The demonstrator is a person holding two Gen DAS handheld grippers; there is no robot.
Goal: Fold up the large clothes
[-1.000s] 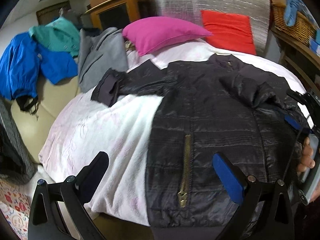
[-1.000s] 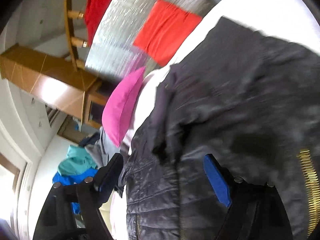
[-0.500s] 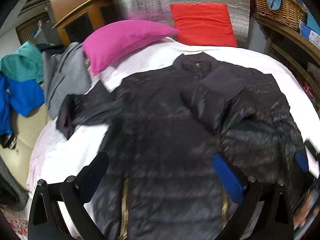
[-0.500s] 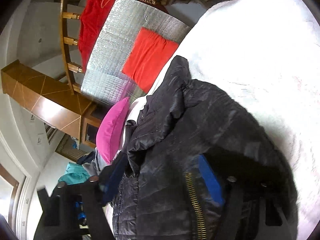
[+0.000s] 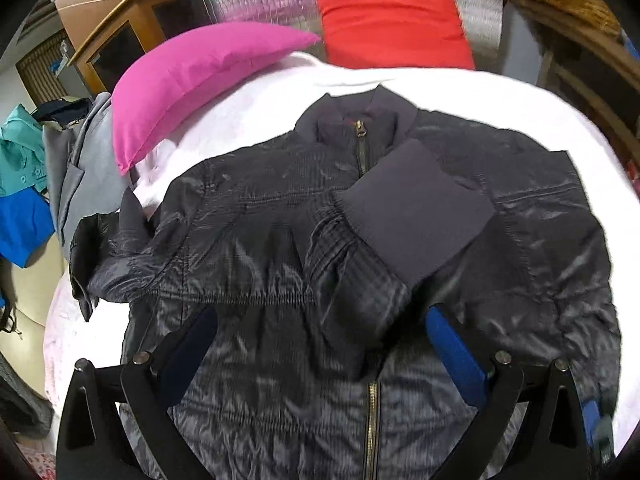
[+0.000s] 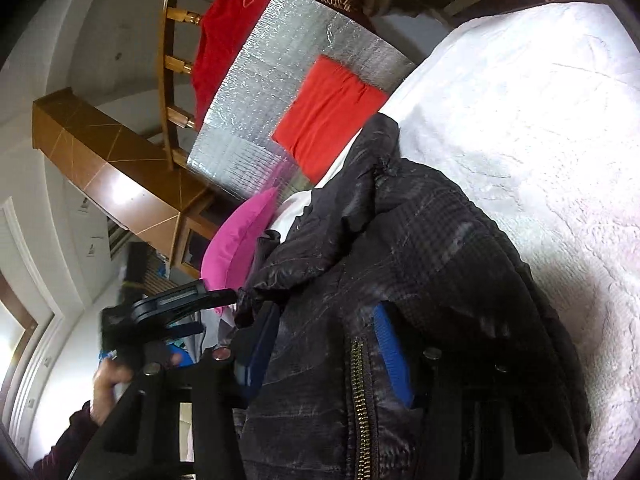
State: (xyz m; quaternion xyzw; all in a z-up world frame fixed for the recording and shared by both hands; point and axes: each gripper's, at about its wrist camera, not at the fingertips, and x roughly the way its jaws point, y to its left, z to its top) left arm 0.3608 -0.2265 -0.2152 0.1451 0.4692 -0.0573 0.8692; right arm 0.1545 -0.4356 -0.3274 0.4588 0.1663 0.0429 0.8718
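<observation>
Jacket position relative to the left tongs (image 5: 320,340) has changed most: a second ago they hung over the bare white bedcover beside the hem, and now they sit over the middle of the black quilted zip-up jacket (image 5: 256,248), with the brass zipper (image 5: 372,428) running between their spread, empty jaws. The right sleeve with its dark ribbed cuff (image 5: 412,216) now lies folded across the chest just ahead of these tongs, while the other sleeve (image 5: 108,256) trails off ahead to their left. The right tongs (image 6: 324,344), which a second ago were wide above the fabric, are closing with a bunched fold of the jacket's front between their blue pads (image 6: 390,354); whether the pads press it yet I cannot tell.

The jacket lies face up on the white fluffy bedcover (image 5: 460,92) of a bed. Beyond the collar, ahead of the left tongs, rest a magenta pillow (image 5: 192,76) and a red cushion (image 5: 392,24) against a silver quilted foil panel (image 6: 280,92). A wooden cabinet (image 5: 116,28) stands farther left.

To the right tongs' right, the bedcover is bare out to the bed's edge. Left of the left tongs, a grey garment (image 5: 80,176), a teal garment (image 5: 20,160) and a blue garment (image 5: 20,228) crowd the space beside the bed.
</observation>
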